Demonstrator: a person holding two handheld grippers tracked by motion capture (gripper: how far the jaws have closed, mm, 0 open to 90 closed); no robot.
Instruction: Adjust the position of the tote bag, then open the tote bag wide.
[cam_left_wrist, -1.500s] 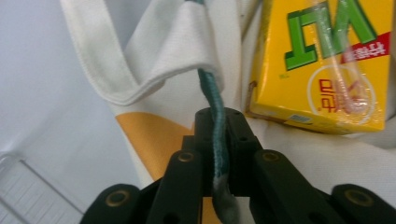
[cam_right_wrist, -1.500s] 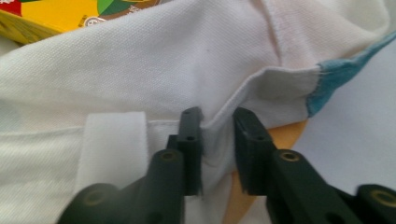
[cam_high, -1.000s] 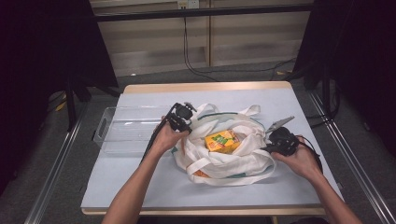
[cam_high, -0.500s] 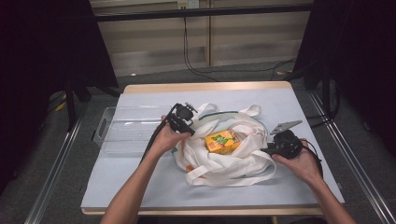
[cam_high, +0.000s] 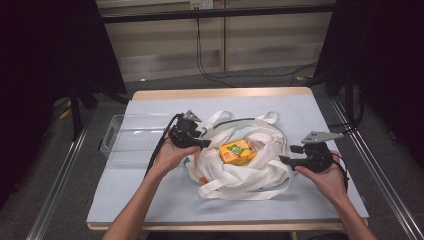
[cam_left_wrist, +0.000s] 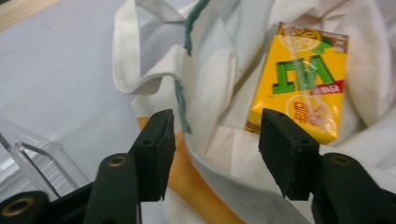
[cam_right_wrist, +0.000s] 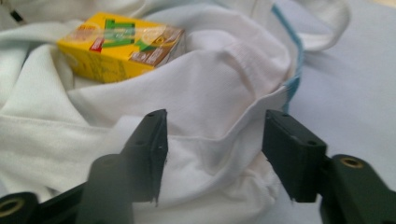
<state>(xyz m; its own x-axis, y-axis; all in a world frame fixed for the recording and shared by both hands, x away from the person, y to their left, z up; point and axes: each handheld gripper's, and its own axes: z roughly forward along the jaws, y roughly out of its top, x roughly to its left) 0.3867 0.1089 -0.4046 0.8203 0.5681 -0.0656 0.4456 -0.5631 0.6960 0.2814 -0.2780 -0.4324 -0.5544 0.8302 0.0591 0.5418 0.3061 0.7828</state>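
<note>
Pale blue sheeting covers the table (cam_high: 150, 200), and on it, a little toward three o'clock of centre, lies a white cloth bag (cam_high: 240, 172) in a loose heap, its straps looped toward twelve o'clock. At nine o'clock of the bag sits a clear plastic tray (cam_high: 125, 145). In the bag's open mouth lies a yellow carton (cam_high: 237, 151), flat on its side.

As a judgement, the bag is soft and light: it will sag, fold and drag rather than lift as one piece, so the firm places to pinch are the stitched rim with its teal edging (cam_left_wrist: 181, 105) or a strap. The carton looks stiff but small and smooth-faced, likely to slip unless taken across its narrow sides; whether it is full I cannot tell.

The left gripper (cam_high: 204, 143) hovers at the bag's nine o'clock edge, jaws wide apart and holding nothing; in the left gripper view the rim fold lies between them, with the carton just beyond. The right gripper (cam_high: 285, 160) is at the bag's three o'clock edge, likewise spread wide and empty, with bunched cloth ahead of its jaws.
</note>
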